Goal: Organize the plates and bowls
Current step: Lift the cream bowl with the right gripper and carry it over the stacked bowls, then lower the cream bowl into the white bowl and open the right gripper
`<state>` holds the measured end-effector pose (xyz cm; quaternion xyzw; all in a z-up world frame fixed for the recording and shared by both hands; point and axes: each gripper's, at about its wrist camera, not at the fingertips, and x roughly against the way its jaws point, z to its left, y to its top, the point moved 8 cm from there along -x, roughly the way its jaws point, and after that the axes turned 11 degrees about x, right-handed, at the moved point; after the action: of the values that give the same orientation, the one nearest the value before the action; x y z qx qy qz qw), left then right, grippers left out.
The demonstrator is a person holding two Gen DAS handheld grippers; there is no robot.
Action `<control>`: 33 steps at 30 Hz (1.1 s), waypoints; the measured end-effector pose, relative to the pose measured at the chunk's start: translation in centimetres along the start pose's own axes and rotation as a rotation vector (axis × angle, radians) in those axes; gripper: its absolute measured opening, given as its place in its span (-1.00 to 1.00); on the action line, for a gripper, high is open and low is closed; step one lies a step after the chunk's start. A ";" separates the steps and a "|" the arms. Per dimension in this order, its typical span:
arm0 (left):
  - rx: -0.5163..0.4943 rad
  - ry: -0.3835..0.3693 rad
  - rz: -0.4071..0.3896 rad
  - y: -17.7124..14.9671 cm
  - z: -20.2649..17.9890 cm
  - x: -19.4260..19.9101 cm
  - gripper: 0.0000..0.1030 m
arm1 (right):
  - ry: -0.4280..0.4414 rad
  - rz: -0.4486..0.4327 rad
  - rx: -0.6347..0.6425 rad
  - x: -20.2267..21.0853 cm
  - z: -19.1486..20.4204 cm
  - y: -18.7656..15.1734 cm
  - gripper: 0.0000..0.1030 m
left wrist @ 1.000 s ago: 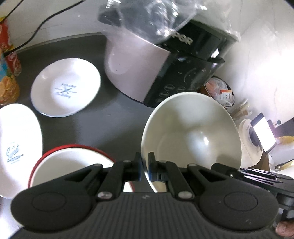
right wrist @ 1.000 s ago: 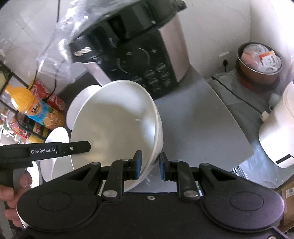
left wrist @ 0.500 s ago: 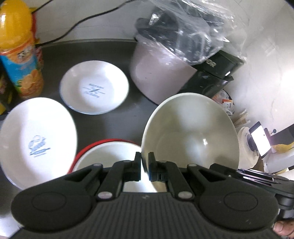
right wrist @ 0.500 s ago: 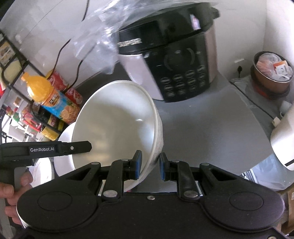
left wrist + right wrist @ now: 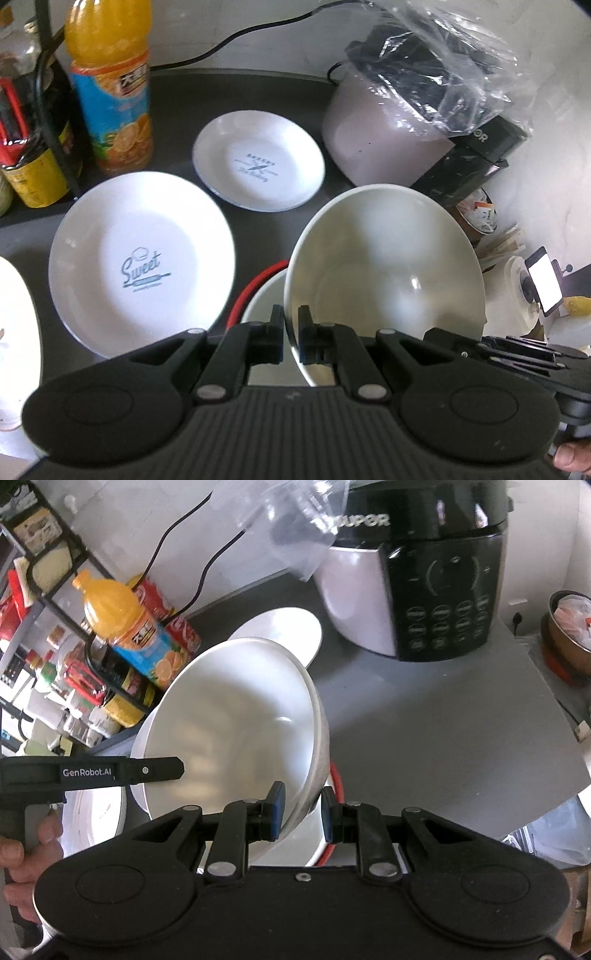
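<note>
Both grippers, left gripper (image 5: 291, 325) and right gripper (image 5: 298, 808), are clamped on opposite rims of the big white ceramic bowl (image 5: 384, 273), which hangs tilted right above the red-rimmed white bowl (image 5: 264, 295), so I'd guess it nests straight down.

A dark grey table (image 5: 173, 85) carries two white plates: one printed "Sweet" (image 5: 142, 266) and, just behind it, a smaller one (image 5: 258, 160). A red-rimmed bowl (image 5: 258, 295) sits beside the "Sweet" plate. An orange drink bottle (image 5: 110, 85) stands at the back left, and a rice cooker (image 5: 424, 579) under clear plastic at the back right.
</note>
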<state>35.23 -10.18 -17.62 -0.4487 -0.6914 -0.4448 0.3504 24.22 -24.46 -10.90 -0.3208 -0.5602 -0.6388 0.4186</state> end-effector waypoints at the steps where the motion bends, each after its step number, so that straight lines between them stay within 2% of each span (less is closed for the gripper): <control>1: 0.001 0.000 0.003 0.0 0.3 0.0 -0.90 | 0.002 0.005 0.001 -0.2 0.3 -0.1 -0.59; 15: 0.007 0.050 0.060 -1.8 3.1 -1.1 -0.89 | 0.009 0.066 0.017 -1.9 1.8 -1.5 -0.58; 19: 0.017 0.041 0.101 -2.8 3.7 -2.0 -0.85 | 0.005 0.083 0.028 -2.5 2.1 -1.9 -0.35; 22: 0.007 0.049 0.103 -3.2 3.6 -2.3 -0.82 | -0.002 0.088 0.028 -2.7 2.0 -2.2 -0.27; 25: -0.003 0.043 0.094 -3.3 3.2 -2.1 -0.82 | -0.003 0.082 0.020 -2.3 1.7 -2.2 -0.19; 33: 0.036 0.051 0.065 -2.8 3.5 -1.2 -0.82 | -0.003 -0.005 0.058 0.5 1.0 -0.6 -0.18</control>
<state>32.76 -7.82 -20.79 -0.4530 -0.6751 -0.4320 0.3904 23.39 -23.56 -10.56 -0.3081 -0.5799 -0.6227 0.4256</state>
